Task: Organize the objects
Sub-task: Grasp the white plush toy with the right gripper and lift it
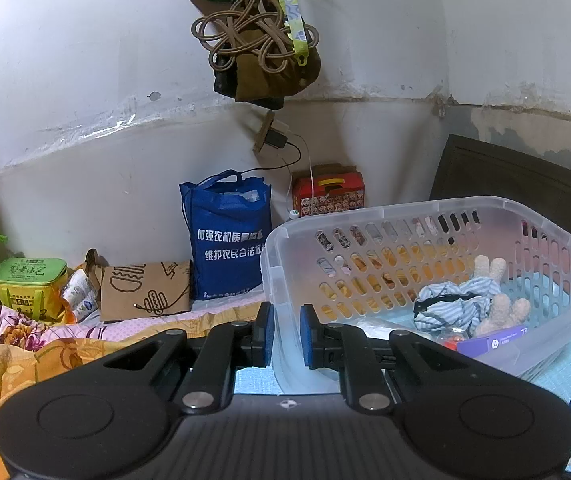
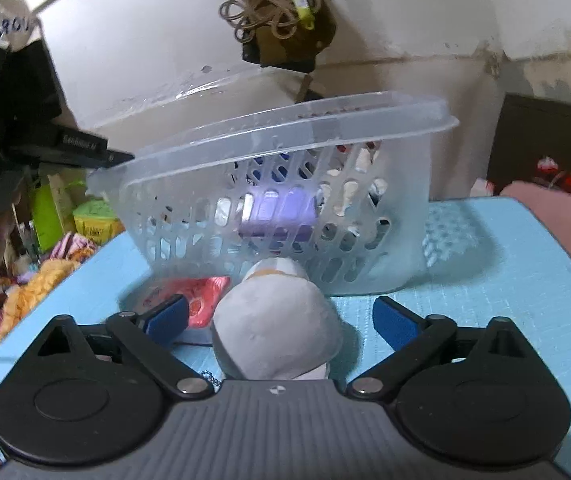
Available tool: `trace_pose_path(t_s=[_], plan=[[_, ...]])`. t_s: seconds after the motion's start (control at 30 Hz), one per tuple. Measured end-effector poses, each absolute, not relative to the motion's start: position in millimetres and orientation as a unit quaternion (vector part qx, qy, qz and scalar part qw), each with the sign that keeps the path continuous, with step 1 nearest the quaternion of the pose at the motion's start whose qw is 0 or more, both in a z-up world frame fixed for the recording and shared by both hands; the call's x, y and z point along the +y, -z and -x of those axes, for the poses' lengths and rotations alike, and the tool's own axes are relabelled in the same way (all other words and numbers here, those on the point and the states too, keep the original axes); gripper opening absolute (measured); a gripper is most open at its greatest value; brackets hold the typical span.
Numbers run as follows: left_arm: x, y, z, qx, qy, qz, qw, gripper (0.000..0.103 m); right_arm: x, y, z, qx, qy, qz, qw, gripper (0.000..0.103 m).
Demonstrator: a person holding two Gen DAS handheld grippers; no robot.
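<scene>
Basket [image 1: 385, 216] partly filled; left gripper [image 1: 286, 334] jaws pinch its rim; right gripper [image 2: 281, 316] jaws spread around grey plush [image 2: 277, 320], lower centre, still outside

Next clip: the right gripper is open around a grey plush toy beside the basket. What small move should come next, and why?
Probably close the right gripper on the grey plush toy. Its jaws stand wide apart with the toy lying between them on the blue mat, not yet pinched. The clear basket, held at its rim by the left gripper, sits tilted just behind the toy, so a lift could follow.
</scene>
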State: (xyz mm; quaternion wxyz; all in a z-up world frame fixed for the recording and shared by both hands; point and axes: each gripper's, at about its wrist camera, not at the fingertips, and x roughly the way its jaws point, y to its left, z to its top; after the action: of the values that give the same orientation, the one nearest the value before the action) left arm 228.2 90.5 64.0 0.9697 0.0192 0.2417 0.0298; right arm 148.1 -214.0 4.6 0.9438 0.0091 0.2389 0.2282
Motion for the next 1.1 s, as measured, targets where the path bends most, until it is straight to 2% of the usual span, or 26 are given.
trace_pose_path(t_s=[0.17,0.23,0.27,0.37,0.6,1.1], plan=[[91,-64,-229,0.241,-0.03,-0.022,0.97,0.018,-201,0,-138,0.228,-0.223,0.033,0.947,0.089],[92,-64,-229,0.24,-0.03,-0.022,0.97,0.018,-204,2,-137,0.233,-0.221,0.027,0.947,0.081],[92,-64,-230,0.241,-0.03,-0.021,0.97,0.018,-206,3,-138,0.238,-0.22,0.023,0.946,0.072],[92,-64,-230,0.24,-0.031,-0.023,0.97,0.018,-207,3,-135,0.236,-0.21,0.018,0.949,0.071],[91,-62,-229,0.242,-0.032,-0.021,0.97,0.021,-207,0,-111,0.167,-0.195,0.03,0.966,0.071],[89,-61,-226,0.234,-0.034,-0.025,0.971,0.019,-208,0,-109,0.16,-0.19,0.024,0.968,0.071]])
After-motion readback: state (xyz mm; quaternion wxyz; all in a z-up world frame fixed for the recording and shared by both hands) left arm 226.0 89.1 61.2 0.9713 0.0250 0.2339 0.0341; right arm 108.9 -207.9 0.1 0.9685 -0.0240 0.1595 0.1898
